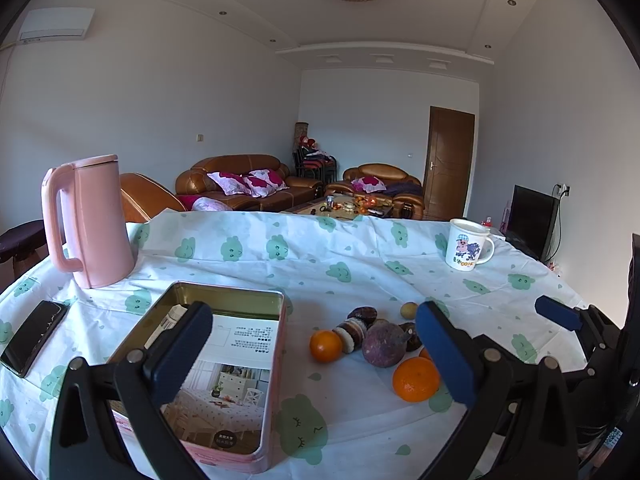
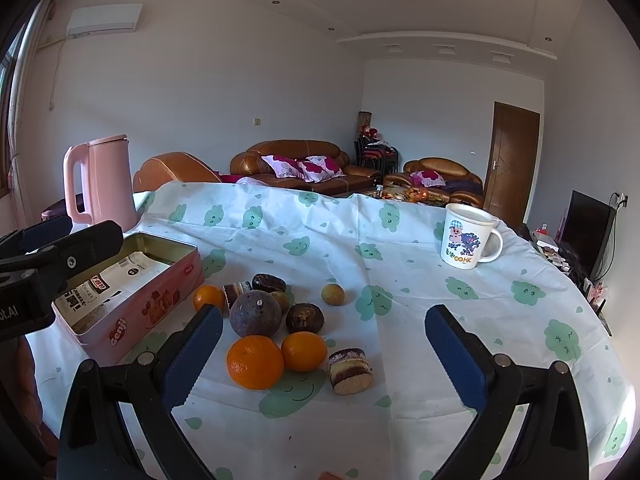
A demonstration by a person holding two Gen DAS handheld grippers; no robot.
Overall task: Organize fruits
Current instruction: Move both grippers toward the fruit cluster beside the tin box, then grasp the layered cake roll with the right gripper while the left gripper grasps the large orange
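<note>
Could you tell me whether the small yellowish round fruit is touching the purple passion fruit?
Apart. The right wrist view shows bare tablecloth between the small yellowish fruit and the purple passion fruit.

The left gripper (image 1: 314, 354) is showing two black plastic arms tipped with dark blue ribbed pads (image 1: 182, 354), silver pins gleaming at the pivots. The right gripper (image 2: 324, 354) is wearing the same black frame and blue pads (image 2: 456, 360) (white lettering is marking the left gripper's body).

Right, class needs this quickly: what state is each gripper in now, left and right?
Left gripper: jaws open, holding nothing.
Right gripper: jaws open, holding nothing.
</note>
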